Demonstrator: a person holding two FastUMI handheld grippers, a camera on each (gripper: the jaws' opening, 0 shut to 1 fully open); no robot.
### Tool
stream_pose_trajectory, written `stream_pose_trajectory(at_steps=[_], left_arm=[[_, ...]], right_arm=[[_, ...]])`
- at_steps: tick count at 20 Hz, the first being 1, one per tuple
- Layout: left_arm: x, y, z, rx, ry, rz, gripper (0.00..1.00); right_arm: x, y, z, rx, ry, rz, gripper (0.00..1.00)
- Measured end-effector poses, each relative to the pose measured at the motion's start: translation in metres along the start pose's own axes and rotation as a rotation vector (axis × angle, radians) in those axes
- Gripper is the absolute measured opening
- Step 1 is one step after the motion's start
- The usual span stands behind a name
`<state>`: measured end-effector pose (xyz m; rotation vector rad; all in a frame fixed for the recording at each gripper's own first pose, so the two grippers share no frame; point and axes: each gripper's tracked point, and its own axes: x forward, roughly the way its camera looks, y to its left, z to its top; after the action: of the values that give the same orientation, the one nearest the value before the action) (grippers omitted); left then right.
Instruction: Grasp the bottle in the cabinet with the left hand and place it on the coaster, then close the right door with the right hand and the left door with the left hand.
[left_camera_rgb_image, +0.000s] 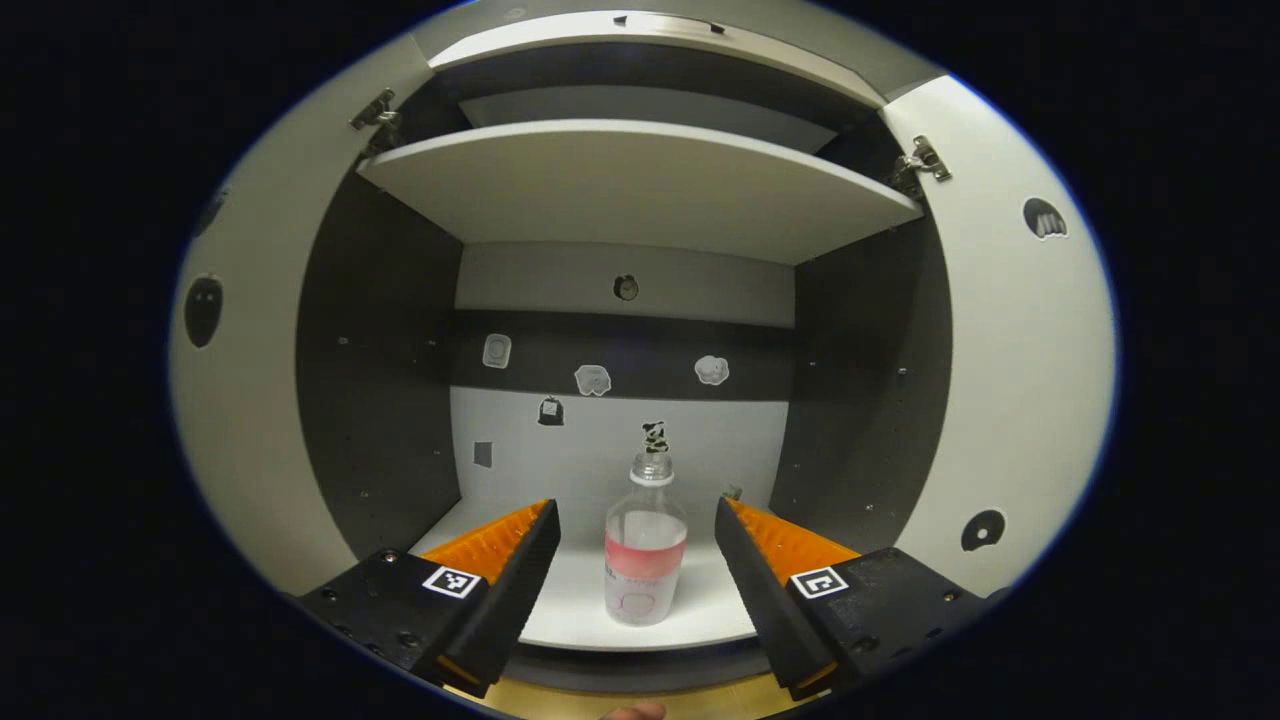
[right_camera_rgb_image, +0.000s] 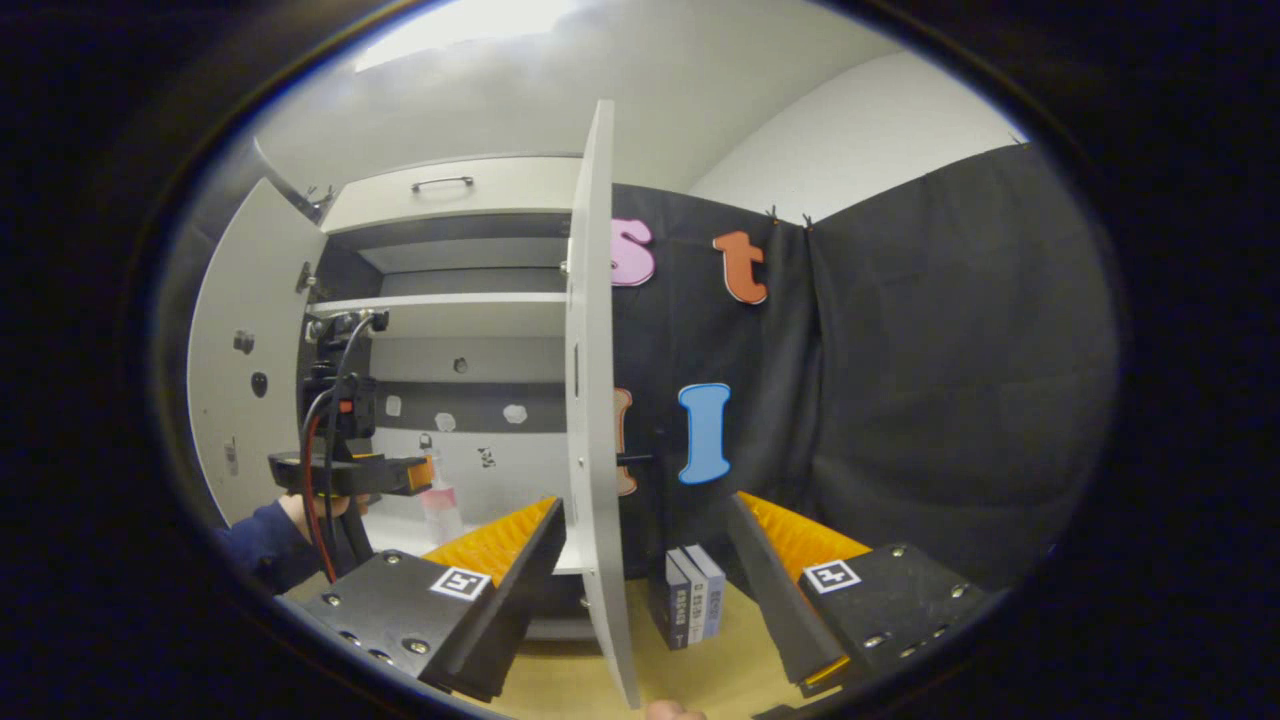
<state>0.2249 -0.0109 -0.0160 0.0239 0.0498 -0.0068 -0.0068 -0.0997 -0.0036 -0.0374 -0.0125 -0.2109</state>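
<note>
A: What is in front of your left gripper?

B: My left jaws are apart and hold nothing. Between the two fingers, a little further in, the bottle stands upright on the white bottom shelf of the cabinet. It is clear, with a pink band, and nothing touches it. Above it is another white shelf. The back wall carries several small stickers.

A: And the doors?

B: Both are open. In the left gripper view the left door and the right door stand at the sides.

A: Your right gripper?

B: Its jaws are also apart and empty. The edge of the right door stands just between the fingers. A wooden table is below, with small boxes near the black cloth wall. Further off I see my left gripper, with a hand holding it, before the bottle.
</note>
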Motion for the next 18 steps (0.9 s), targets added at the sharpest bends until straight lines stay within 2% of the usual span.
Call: stream_pose_trajectory(at_steps=[4, 8, 10, 12, 18], left_arm=[[0.042, 0.003, -0.002, 0.025, 0.008, 0.024, 0.96], [0.07, 0.008, -0.028, 0.026, 0.083, 0.044, 0.96], [0.074, 0.005, -0.039, 0.012, 0.115, 0.035, 0.91], [0.078, 0.008, -0.039, 0.016, 0.103, 0.037, 0.77], [0.067, 0.007, -0.034, -0.019, 0.102, 0.006, 0.73]], right_arm=[[0.001, -0.017, 0.0, 0.001, -0.003, -0.053, 0.98], [0.002, -0.029, -0.004, -0.005, 0.004, -0.091, 0.98], [0.004, -0.03, -0.005, -0.003, 0.008, -0.096, 0.98], [0.004, -0.03, -0.007, -0.005, 0.013, -0.095, 0.98], [0.002, -0.026, -0.003, 0.0, 0.0, -0.079, 0.98]])
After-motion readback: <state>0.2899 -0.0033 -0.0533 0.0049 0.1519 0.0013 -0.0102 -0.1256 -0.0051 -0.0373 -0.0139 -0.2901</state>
